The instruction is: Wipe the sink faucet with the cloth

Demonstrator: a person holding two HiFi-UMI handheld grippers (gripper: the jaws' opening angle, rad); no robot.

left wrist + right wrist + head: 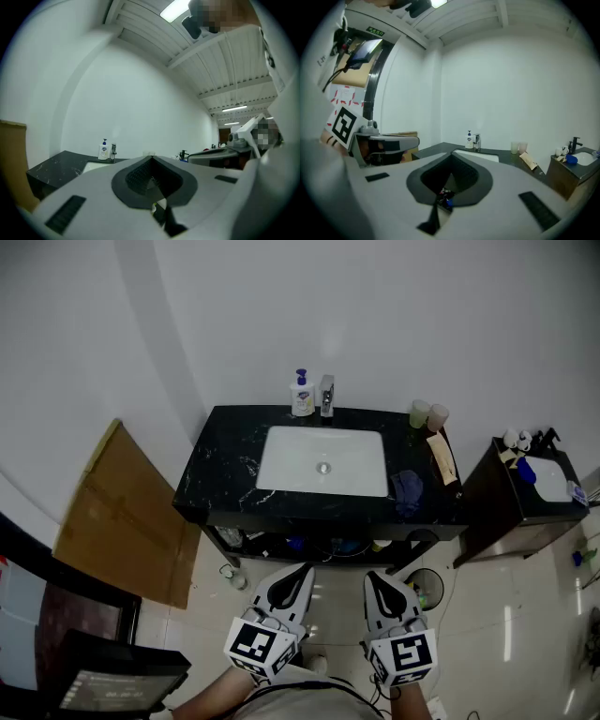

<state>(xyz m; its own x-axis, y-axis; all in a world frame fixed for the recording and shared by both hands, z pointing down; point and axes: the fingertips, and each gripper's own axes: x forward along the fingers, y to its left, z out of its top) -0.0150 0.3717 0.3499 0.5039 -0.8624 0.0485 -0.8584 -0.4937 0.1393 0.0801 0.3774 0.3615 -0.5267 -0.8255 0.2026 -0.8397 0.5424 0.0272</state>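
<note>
**Cloth (407, 491) lay right of the sink (281, 465), on the right gripper's (373, 576) side**
Both the right gripper and the left gripper (301, 570) had their jaws closed on nothing, side by side well in front of the sink. The crumpled dark cloth sat just beside the sink's front right corner, ahead and rightward of the nearer right gripper. The faucet (326, 396) stood at the sink's back rim.

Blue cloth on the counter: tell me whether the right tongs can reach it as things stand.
Probably yes: the cloth lies uncovered by the counter's front edge, nothing stands between, but the right tongs are shut and short of the counter.
</note>
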